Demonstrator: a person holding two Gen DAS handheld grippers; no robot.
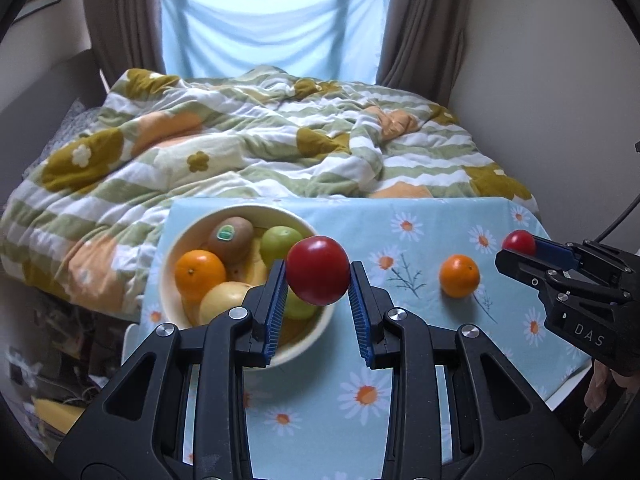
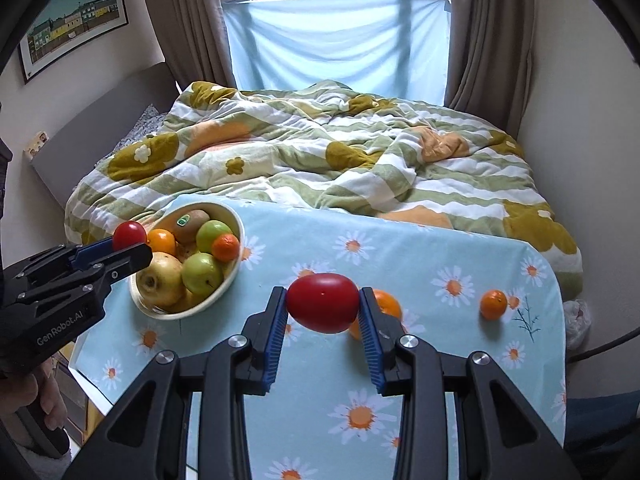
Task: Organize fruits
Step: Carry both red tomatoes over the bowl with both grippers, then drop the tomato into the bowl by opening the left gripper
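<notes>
My left gripper (image 1: 318, 280) is shut on a red tomato (image 1: 318, 270) and holds it above the near right rim of a cream bowl (image 1: 172, 248). The bowl holds a kiwi (image 1: 231, 239), an orange (image 1: 200, 274), green apples and a yellow apple. My right gripper (image 2: 323, 306) is shut on a second red tomato (image 2: 323, 302) above the table. It also shows in the left wrist view (image 1: 520, 246). One orange (image 2: 493, 304) lies loose at the right, and another orange (image 2: 386, 304) sits behind my right fingers.
The table wears a light blue daisy cloth (image 2: 400, 256). A bed with a striped flowered quilt (image 2: 320, 152) lies just behind it. Curtains and a window stand at the back. The table's right edge drops off near the loose orange.
</notes>
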